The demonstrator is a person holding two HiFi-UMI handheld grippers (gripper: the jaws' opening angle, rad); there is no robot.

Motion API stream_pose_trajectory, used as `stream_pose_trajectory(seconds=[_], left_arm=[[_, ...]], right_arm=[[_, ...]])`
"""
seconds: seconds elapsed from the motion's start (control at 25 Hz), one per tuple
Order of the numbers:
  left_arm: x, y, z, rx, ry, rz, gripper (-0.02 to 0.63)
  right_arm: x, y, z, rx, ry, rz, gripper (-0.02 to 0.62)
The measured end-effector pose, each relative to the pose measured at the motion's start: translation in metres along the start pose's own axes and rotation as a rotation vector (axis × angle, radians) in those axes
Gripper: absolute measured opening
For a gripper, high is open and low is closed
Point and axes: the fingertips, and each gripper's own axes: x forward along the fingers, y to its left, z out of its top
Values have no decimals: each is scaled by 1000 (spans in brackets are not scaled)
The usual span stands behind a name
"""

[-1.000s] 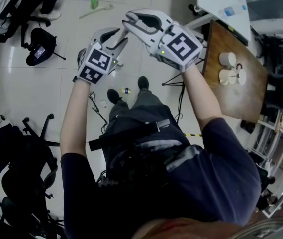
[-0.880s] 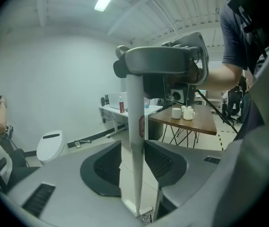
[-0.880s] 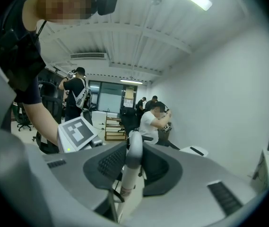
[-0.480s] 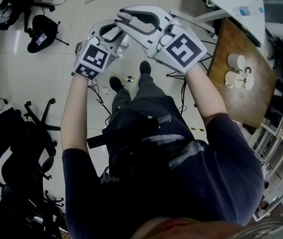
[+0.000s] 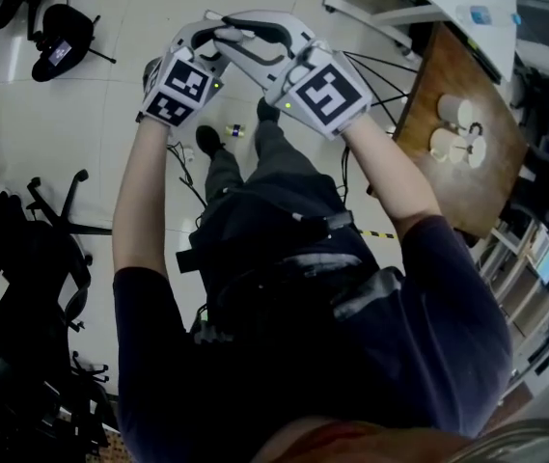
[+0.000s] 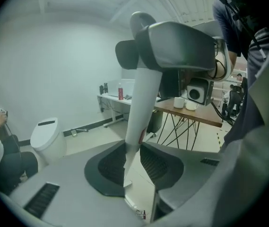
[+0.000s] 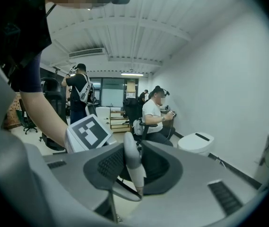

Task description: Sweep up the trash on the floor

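Left gripper: the left gripper point(image 6: 134, 167) has its jaws narrowed onto a pale handle point(image 6: 141, 103); they have just been closing, and the pads press the shaft from both sides
Right gripper: the right gripper point(image 7: 133, 169) is clamped at middling width on the same handle, higher up it; a dark loop shows beneath the shaft
Handle position: it runs steeply up out of the left jaws to the right gripper above (in the head view both grippers sit close together in front of the chest)
Trash: a small bottle point(image 5: 236, 130) lies on the floor point(image 5: 62, 133) between the person's shoes point(image 5: 207, 140), well below both grippers and apart from the handle
Room to move: open pale tile ahead and to the left; a wooden table point(image 5: 467, 181) with cups point(image 5: 452, 112) bounds the right side; office chairs point(image 5: 23, 258) crowd the lower left; cables trail beside the left shoe
Hidden: the handle's working end appears in no view; in the head view the grippers cover most of the shaft; the torso hides the floor directly beneath; the bottle's label is too small to read
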Motion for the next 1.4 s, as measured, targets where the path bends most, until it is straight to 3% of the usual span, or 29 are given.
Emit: stream_pose_trajectory(seconds=[0.36, 0.64, 0.8, 1.4], left_arm=[[6, -22, -58, -16, 119, -25, 98], [-17, -40, -85, -70, 178, -56, 100], [-29, -56, -97, -10, 257, -107, 101], [-90, -68, -147, -110, 254, -88, 103]], right_arm=[[12, 24, -50, 116, 81, 10, 114], [18, 60, -58, 179, 88, 77, 118], [16, 87, -64, 250, 99, 107, 126], [56, 167, -58, 271, 162, 236, 141]])
